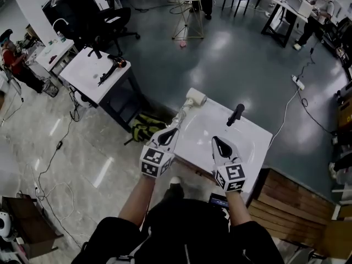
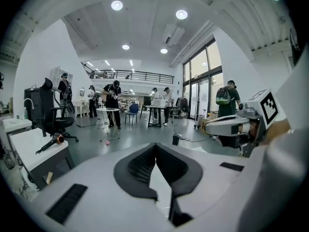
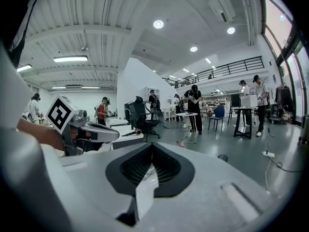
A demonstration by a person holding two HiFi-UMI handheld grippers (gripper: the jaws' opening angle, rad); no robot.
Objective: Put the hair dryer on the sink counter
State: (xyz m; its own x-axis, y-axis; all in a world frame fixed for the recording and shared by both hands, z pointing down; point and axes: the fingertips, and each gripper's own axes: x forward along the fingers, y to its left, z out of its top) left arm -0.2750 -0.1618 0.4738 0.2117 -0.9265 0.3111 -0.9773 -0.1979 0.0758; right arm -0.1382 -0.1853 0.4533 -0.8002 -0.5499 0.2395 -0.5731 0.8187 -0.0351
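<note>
A white hair dryer (image 1: 191, 100) lies on the far left corner of the white sink counter (image 1: 254, 141), its handle pointing back toward me. My left gripper (image 1: 174, 130) hovers just short of that handle's end, jaws shut with nothing between them; the left gripper view (image 2: 156, 149) does not show the dryer. Over the basin's near side my right gripper (image 1: 216, 139) is shut and empty too, as its own view (image 3: 152, 149) shows. A second, dark hair dryer (image 1: 111, 69) with a reddish nozzle rests on a white table (image 1: 82, 73) at the far left.
A black faucet (image 1: 235, 114) stands at the counter's far edge. A black office chair (image 1: 102, 21) is behind the white table, and a green-black bag (image 1: 144, 128) lies on the floor left of the sink. Cables (image 1: 300, 100) trail across the floor; people work at desks beyond.
</note>
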